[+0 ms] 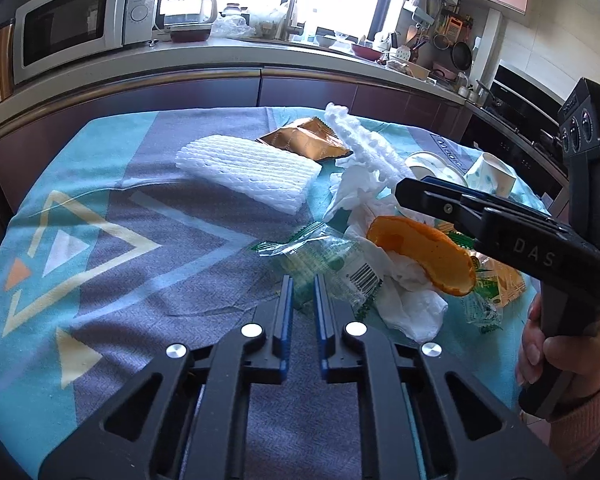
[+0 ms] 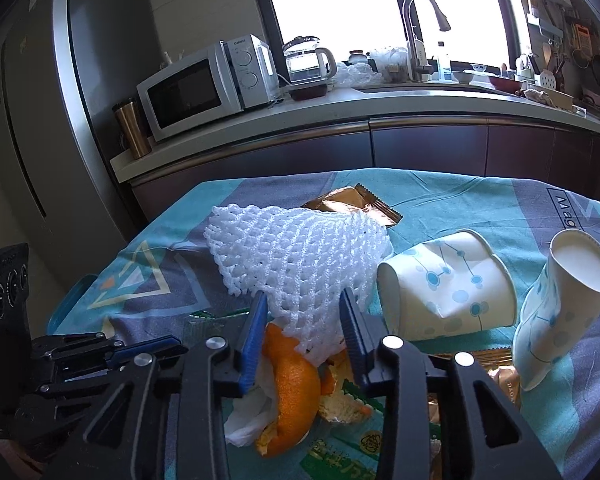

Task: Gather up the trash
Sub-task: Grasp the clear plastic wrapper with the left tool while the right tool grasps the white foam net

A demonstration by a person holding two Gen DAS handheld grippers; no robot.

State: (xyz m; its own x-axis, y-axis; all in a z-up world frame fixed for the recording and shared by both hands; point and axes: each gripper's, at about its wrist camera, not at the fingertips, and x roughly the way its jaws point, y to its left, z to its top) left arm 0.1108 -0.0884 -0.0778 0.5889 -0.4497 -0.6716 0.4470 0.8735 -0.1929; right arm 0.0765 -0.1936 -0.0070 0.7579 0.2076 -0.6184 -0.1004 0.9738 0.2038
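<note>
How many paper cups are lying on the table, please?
2. One cup lies on its side beside the white foam net; the other cup leans further right. More could be hidden under the trash.

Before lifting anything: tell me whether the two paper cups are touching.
Cannot tell. In the right wrist view the tipped cup and the other cup nearly meet, but their closest edges are unclear.

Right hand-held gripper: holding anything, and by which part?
Nothing gripped, as far as shown. The right hand-held gripper is open, its fingers astride the lower edge of the white foam net, above the orange peel.
</note>
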